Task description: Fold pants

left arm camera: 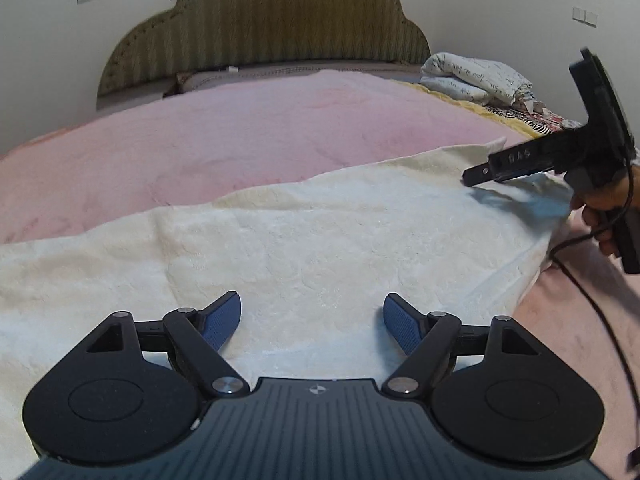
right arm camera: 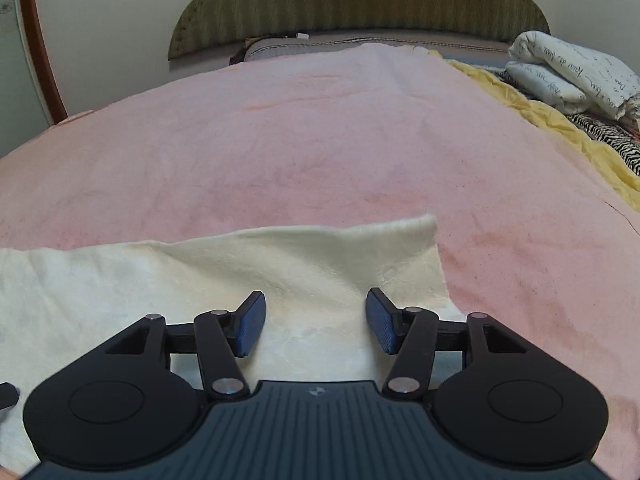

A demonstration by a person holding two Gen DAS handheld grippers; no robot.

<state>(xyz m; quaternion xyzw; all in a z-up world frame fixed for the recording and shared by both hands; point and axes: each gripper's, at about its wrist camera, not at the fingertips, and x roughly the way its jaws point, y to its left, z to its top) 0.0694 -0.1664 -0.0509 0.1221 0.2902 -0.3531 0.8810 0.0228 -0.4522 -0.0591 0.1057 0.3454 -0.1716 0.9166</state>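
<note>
Cream-white fleecy pants (left arm camera: 312, 240) lie spread flat across a pink blanket (left arm camera: 240, 136) on a bed. My left gripper (left arm camera: 312, 320) hovers just over the near part of the fabric, its blue-padded jaws wide apart with nothing pinched. In the left wrist view the right gripper (left arm camera: 476, 176) shows from the side over the pants' far right corner, held by a hand (left arm camera: 600, 208). In the right wrist view the pants (right arm camera: 304, 272) end in a corner ahead, and my right gripper (right arm camera: 316, 320) is open above them, with only flat cloth below the pads.
A padded olive headboard (left arm camera: 264, 28) stands at the far end. A rolled white printed quilt (left arm camera: 476, 76), a yellow cloth (right arm camera: 560, 132) and a zebra-striped cloth (right arm camera: 616, 140) lie at the right. A black cable (left arm camera: 592, 300) trails from the right gripper over the blanket.
</note>
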